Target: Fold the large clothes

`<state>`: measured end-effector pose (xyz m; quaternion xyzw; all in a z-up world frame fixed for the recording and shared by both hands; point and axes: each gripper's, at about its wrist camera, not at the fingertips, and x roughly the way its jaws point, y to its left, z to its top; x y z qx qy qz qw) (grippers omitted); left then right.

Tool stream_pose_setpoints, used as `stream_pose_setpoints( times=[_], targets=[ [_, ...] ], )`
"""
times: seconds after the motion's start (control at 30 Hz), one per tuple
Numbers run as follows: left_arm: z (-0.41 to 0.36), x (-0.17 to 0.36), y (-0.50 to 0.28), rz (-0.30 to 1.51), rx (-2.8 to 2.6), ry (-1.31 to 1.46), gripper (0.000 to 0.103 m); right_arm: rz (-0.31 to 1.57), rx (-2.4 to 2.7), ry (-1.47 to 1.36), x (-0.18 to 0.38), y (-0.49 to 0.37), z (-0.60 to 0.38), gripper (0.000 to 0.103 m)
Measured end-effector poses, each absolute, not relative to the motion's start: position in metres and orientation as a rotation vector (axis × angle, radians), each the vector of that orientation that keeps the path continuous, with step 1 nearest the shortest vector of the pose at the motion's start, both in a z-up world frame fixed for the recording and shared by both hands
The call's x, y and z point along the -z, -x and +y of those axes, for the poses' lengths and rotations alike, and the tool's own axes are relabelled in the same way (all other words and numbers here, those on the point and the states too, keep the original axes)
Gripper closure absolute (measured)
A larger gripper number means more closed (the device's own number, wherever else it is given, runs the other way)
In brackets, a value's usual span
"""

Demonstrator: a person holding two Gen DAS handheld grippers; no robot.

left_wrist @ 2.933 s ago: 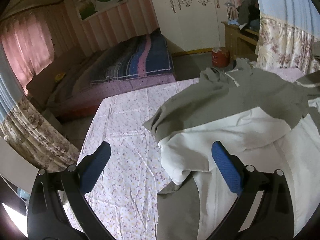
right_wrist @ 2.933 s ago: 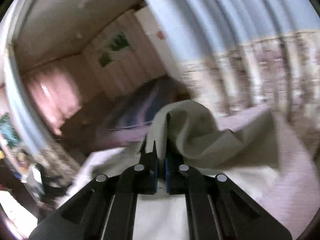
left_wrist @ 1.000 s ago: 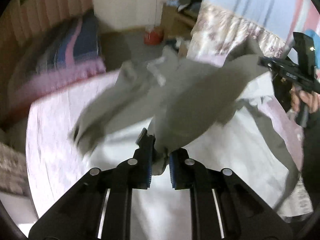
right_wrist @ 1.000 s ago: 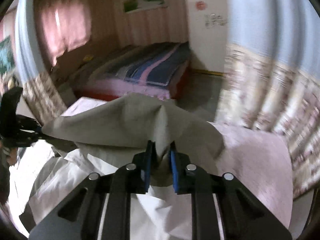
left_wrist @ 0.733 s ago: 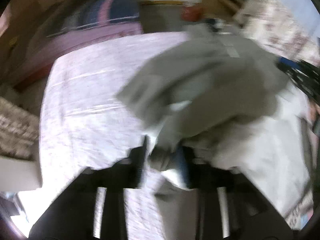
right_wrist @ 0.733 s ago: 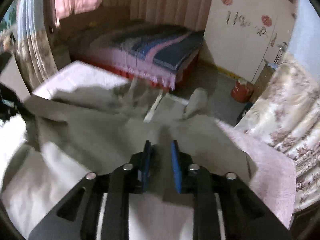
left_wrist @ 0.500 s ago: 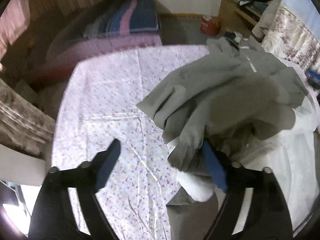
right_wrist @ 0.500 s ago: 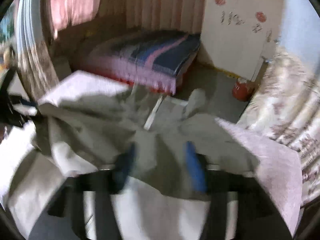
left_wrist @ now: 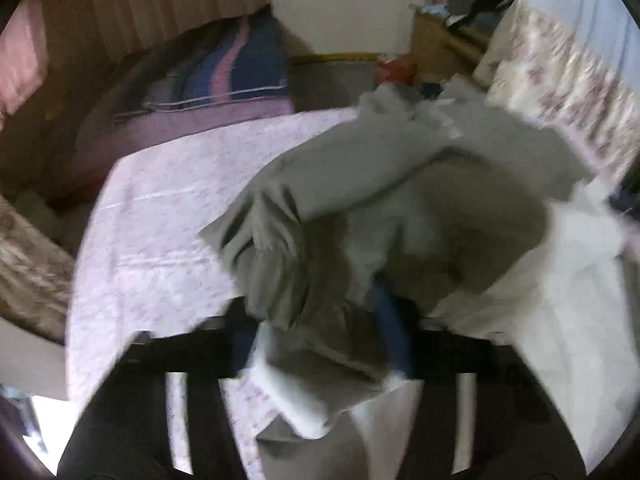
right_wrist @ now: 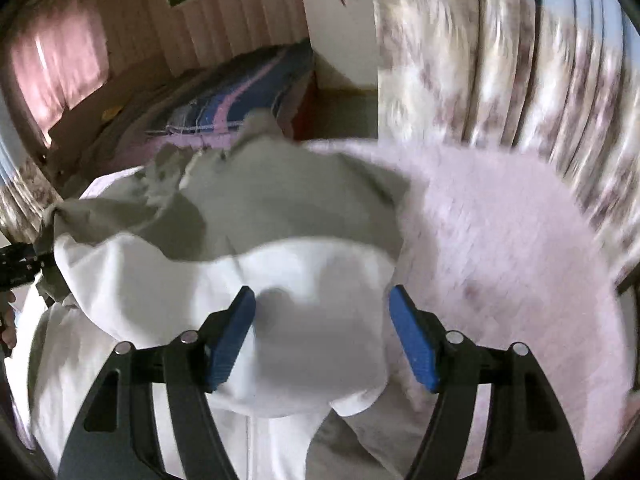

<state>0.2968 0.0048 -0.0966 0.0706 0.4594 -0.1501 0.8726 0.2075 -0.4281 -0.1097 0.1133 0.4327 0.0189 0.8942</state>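
Note:
A large grey and white hooded garment [left_wrist: 400, 184] lies on the bed's pink flowered sheet [left_wrist: 160, 200], its grey upper part folded over the white body. My left gripper [left_wrist: 312, 312] is low over the near edge. Its jaws are closing, and a bunch of grey cloth lies between the blue pads [left_wrist: 390, 320] and half hides them. In the right wrist view the garment [right_wrist: 280, 208] spreads ahead. My right gripper [right_wrist: 320, 296] hangs just above the white fold. Its jaws are closing but stand well apart, and the pads [right_wrist: 412, 344] do not press the cloth.
A second bed with a striped blue and pink blanket [left_wrist: 224, 76] stands beyond the sheet. A white wardrobe [left_wrist: 340, 8] and a wooden unit piled with clothes [left_wrist: 440, 40] are at the back. Flowered curtains [right_wrist: 500, 80] hang on the right. A hand [right_wrist: 6, 320] shows at the left edge.
Both grippers let go of the grey cloth they held raised, opened wide and sank toward the bed. The grey part dropped over the white body. Both jaws are narrower than half a second ago.

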Motion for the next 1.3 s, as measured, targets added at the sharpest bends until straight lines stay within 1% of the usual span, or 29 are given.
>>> stream_pose_setpoints(
  times=[0.03, 0.07, 0.1, 0.13, 0.2, 0.27, 0.33, 0.4, 0.43, 0.47, 0.5, 0.53, 0.57, 0.6, 0.63, 0.67, 0.7, 0.77, 0.8, 0.93, 1.03, 1.1, 1.17, 1.23, 1.3],
  targets=[
    [0.005, 0.089, -0.298, 0.952, 0.342, -0.129, 0.073, 0.897, -0.033, -0.216, 0.115, -0.211, -0.423, 0.069],
    [0.004, 0.083, -0.299, 0.941, 0.360, -0.137, 0.079, 0.884, -0.016, -0.177, 0.116, -0.211, -0.419, 0.079],
    [0.003, 0.076, -0.300, 0.932, 0.382, -0.140, 0.082, 0.863, 0.006, -0.131, 0.113, -0.212, -0.415, 0.088],
    [0.005, 0.065, -0.300, 0.929, 0.420, -0.125, 0.084, 0.846, 0.020, -0.112, 0.110, -0.211, -0.413, 0.094],
    [0.014, 0.045, -0.302, 0.934, 0.511, -0.068, 0.086, 0.796, 0.045, -0.101, 0.096, -0.206, -0.416, 0.098],
    [0.032, 0.032, -0.310, 0.961, 0.576, -0.041, 0.086, 0.790, 0.067, -0.095, 0.090, -0.203, -0.424, 0.098],
    [0.050, 0.044, -0.323, 1.048, 0.593, -0.034, 0.087, 0.801, 0.067, -0.078, 0.093, -0.203, -0.426, 0.098],
    [0.056, 0.076, -0.333, 1.147, 0.556, -0.073, 0.086, 0.824, 0.065, -0.006, 0.099, -0.206, -0.416, 0.096],
    [0.054, 0.090, -0.335, 1.175, 0.524, -0.107, 0.082, 0.829, 0.077, 0.050, 0.104, -0.208, -0.408, 0.094],
    [0.050, 0.108, -0.335, 1.193, 0.472, -0.156, 0.072, 0.829, 0.088, 0.072, 0.106, -0.208, -0.404, 0.094],
    [0.046, 0.123, -0.333, 1.187, 0.412, -0.202, 0.065, 0.824, 0.092, 0.077, 0.107, -0.208, -0.402, 0.091],
    [0.045, 0.127, -0.331, 1.158, 0.357, -0.223, 0.049, 0.822, 0.087, 0.065, 0.105, -0.205, -0.402, 0.089],
    [0.047, 0.126, -0.327, 1.119, 0.301, -0.236, 0.029, 0.820, 0.077, 0.037, 0.100, -0.203, -0.406, 0.087],
    [0.050, 0.121, -0.321, 1.068, 0.228, -0.250, 0.020, 0.816, 0.058, 0.005, 0.094, -0.200, -0.409, 0.078],
    [0.051, 0.116, -0.315, 1.033, 0.190, -0.258, 0.011, 0.806, 0.030, -0.032, 0.087, -0.195, -0.412, 0.056],
    [0.052, 0.106, -0.305, 0.989, 0.154, -0.263, 0.007, 0.782, 0.010, -0.071, 0.076, -0.187, -0.414, 0.041],
    [0.052, 0.100, -0.298, 0.958, 0.127, -0.260, 0.004, 0.750, 0.010, -0.086, 0.063, -0.178, -0.414, 0.022],
    [0.048, 0.084, -0.279, 0.873, 0.042, -0.253, 0.003, 0.699, 0.012, -0.063, 0.044, -0.166, -0.407, 0.013],
    [0.044, 0.079, -0.273, 0.845, 0.019, -0.245, 0.003, 0.684, 0.020, -0.053, 0.037, -0.161, -0.402, 0.002],
    [0.025, 0.064, -0.242, 0.726, -0.025, -0.171, 0.003, 0.709, 0.084, -0.070, 0.035, -0.161, -0.387, 0.002],
    [0.017, 0.065, -0.235, 0.707, 0.024, -0.050, 0.003, 0.690, 0.233, -0.014, 0.048, -0.161, -0.377, 0.002],
    [0.012, 0.076, -0.241, 0.749, 0.035, -0.029, 0.003, 0.700, 0.259, -0.015, 0.059, -0.165, -0.376, 0.002],
    [0.006, 0.094, -0.253, 0.838, 0.043, -0.084, 0.003, 0.710, 0.160, -0.081, 0.069, -0.169, -0.378, 0.002],
    [0.005, 0.108, -0.263, 0.896, 0.054, -0.077, 0.003, 0.719, 0.109, -0.119, 0.080, -0.173, -0.380, 0.002],
    [0.011, 0.121, -0.271, 0.944, 0.033, -0.058, 0.003, 0.826, 0.036, -0.095, 0.099, -0.187, -0.375, 0.002]
  ],
)
